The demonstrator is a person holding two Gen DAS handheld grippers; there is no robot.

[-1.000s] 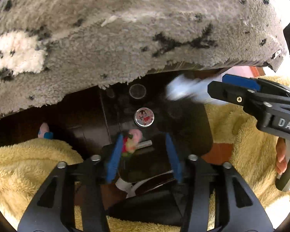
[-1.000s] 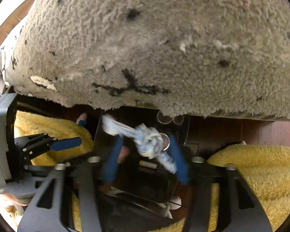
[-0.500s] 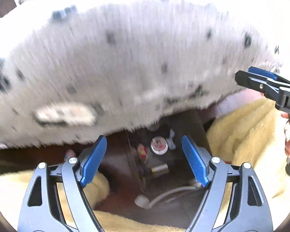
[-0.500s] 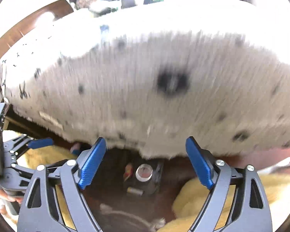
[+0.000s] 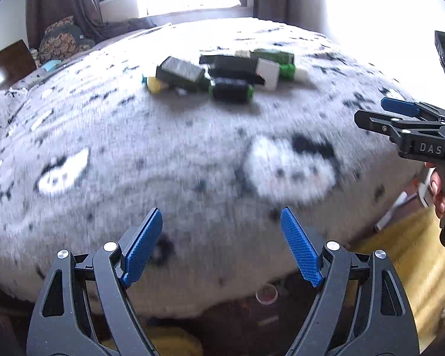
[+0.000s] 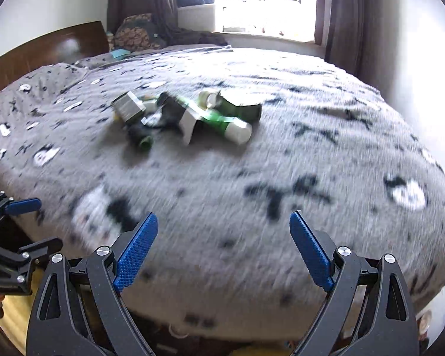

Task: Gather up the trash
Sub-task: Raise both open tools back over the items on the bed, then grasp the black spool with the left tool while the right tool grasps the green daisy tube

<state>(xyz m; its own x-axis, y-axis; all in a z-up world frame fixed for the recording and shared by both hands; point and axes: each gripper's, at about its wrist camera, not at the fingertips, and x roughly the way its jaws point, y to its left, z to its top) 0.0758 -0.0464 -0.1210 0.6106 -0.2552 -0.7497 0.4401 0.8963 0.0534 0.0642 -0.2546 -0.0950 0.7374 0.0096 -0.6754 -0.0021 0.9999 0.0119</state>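
The trash pile lay in a loose cluster on the bed, toward the middle of the grey patterned blanket and well ahead of both tools. It comprised dark boxes, a green tube with a white cap and a green-ended black cylinder; motion blur prevented finer identification. In the right wrist view the tube's long axis ran diagonally, cap end nearest the camera and to the right. The pile sat ahead and slightly left of the right gripper, and ahead, roughly centred, of the left gripper. Both sets of fingers stood apart and held nothing, over the blanket's near edge. Neither was clearly nearer; the judgement was that either would need a long forward reach, the right being better aligned with the tube's cap end.
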